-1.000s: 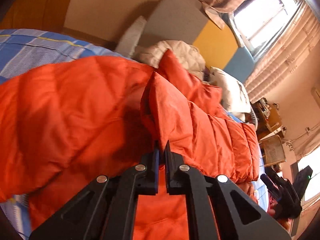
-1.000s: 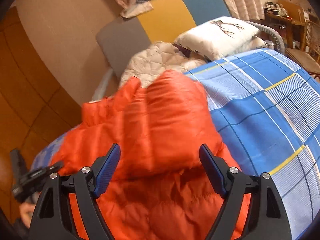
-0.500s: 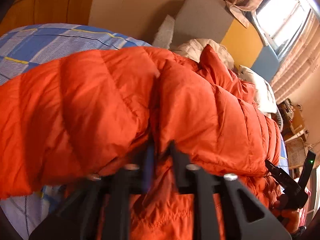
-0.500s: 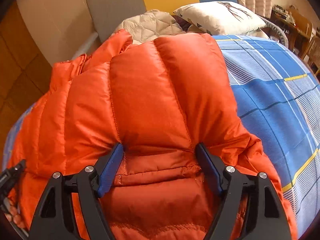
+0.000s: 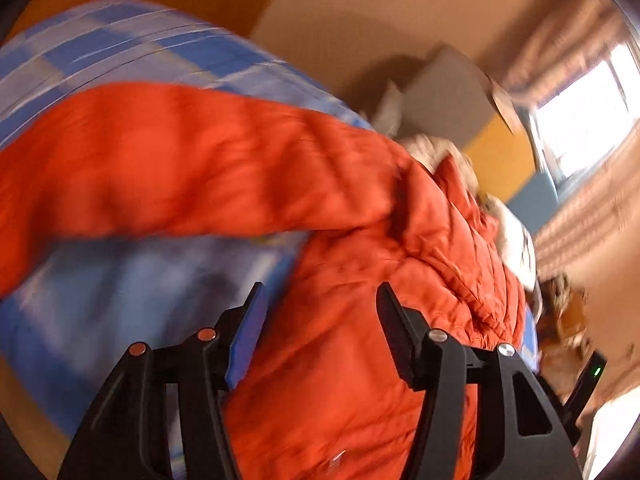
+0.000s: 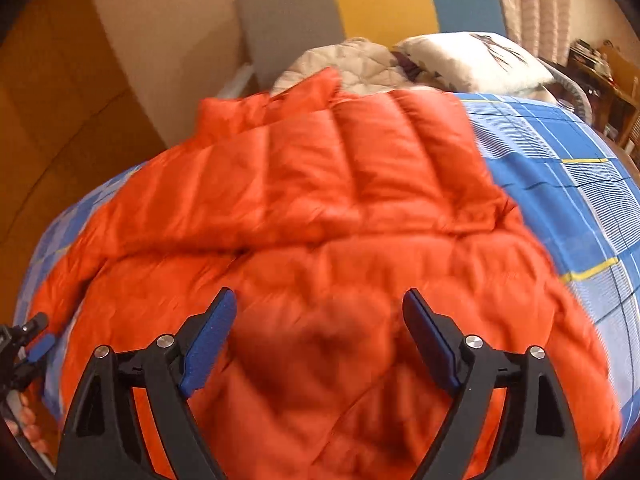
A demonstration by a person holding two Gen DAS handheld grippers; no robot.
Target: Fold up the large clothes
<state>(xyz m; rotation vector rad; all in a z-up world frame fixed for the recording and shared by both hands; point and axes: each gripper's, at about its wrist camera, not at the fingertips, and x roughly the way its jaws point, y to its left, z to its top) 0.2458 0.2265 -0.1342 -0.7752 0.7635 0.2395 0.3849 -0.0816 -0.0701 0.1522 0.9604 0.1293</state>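
An orange puffer jacket [image 6: 340,220] lies spread on a bed with a blue plaid sheet [image 6: 560,184]. Its upper half is folded over toward me. In the left wrist view the jacket [image 5: 360,360] fills the middle, with a sleeve [image 5: 180,168] stretched out to the left across the sheet. My left gripper [image 5: 318,312] is open and empty, hovering over the jacket's edge. My right gripper [image 6: 320,320] is open and empty above the jacket's lower part. The left gripper also shows at the left edge of the right wrist view [image 6: 24,344]. Both views are motion-blurred.
A beige quilted garment [image 6: 348,64] and a white printed pillow [image 6: 480,60] lie at the head of the bed, against a grey, yellow and blue headboard [image 6: 380,4]. Wooden furniture [image 6: 608,76] stands at the right; a curtained window [image 5: 580,104] is beyond.
My left gripper has let go of the jacket fold and opened wide; the fold now lies flat. The right gripper stayed open and drew back a little from the jacket.
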